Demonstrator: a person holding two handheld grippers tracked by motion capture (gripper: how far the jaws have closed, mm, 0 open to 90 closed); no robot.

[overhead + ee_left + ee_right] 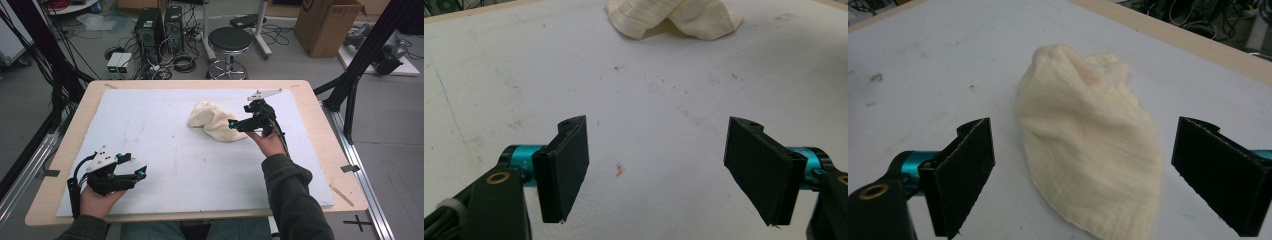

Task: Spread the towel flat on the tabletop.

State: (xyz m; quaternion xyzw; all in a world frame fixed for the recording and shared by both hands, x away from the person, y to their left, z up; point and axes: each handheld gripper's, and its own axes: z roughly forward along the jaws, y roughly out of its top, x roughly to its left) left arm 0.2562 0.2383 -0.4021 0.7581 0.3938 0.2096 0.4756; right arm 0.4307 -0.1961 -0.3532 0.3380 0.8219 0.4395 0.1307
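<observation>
A cream crumpled cloth (214, 121) lies bunched on the white board (165, 150), right of its middle. My right gripper (240, 125) hovers at the cloth's right edge, jaws open. In the right gripper view the cloth (1088, 145) lies between and ahead of the spread jaws of that gripper (1093, 190), which hold nothing. My left gripper (136, 169) rests near the board's front left corner, open and empty. In the left gripper view the cloth (674, 17) lies far ahead at the top, and that gripper (659, 170) stands over bare, stained board.
The board sits on a wooden table (325, 130). Beyond the table's far edge stand a black stool (229, 42), computer towers (150, 27), tangled cables and a cardboard box (325, 25). Black frame posts (360, 55) flank the table on both sides.
</observation>
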